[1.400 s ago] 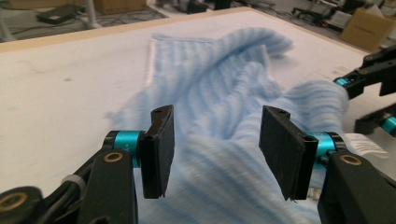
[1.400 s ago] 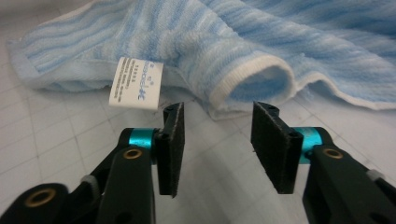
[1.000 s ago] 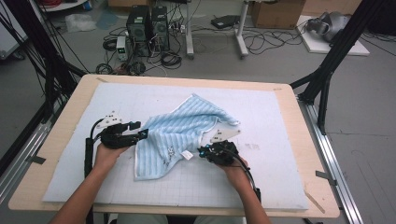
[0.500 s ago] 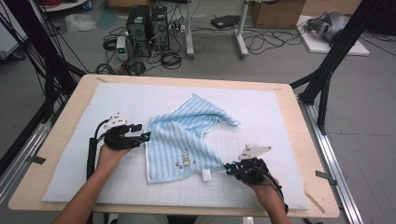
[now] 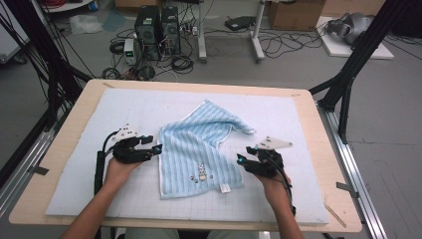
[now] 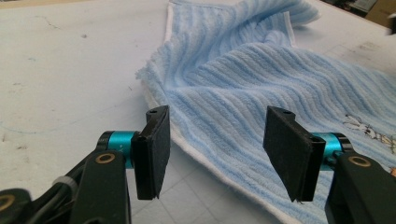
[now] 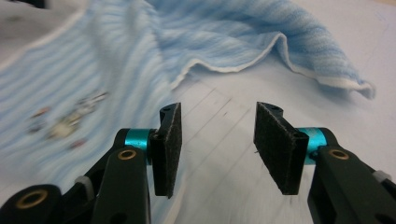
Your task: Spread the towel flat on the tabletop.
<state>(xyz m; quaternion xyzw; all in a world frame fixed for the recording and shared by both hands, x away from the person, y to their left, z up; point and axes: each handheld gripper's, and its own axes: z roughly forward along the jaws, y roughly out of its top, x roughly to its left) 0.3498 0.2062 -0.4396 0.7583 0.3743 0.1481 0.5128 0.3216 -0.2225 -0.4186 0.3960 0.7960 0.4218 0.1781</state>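
Observation:
A light blue striped towel (image 5: 199, 149) lies mostly spread on the pale mat (image 5: 298, 124), with its far corner still folded and rumpled. It carries a small embroidered motif (image 5: 200, 174) and a white label (image 5: 225, 188) at its near edge. My left gripper (image 5: 157, 149) sits at the towel's left edge; its jaws have just been opening. They stand open, with the towel's white hem (image 6: 205, 158) lying low between them and untouched. My right gripper (image 5: 241, 160) is beside the towel's right edge. Its jaws have just opened, and only bare mat (image 7: 219, 154) shows between them.
The mat covers a wooden table (image 5: 328, 164) with bare margins on all sides. Black frame legs (image 5: 348, 74) stand at the table's far corners. Computer towers (image 5: 157, 25) and cables lie on the floor beyond the far edge.
The right gripper dragged the towel's near right corner out toward the near right, let go and drew back to the towel's right edge. The towel now lies flatter. The left gripper stayed in place.

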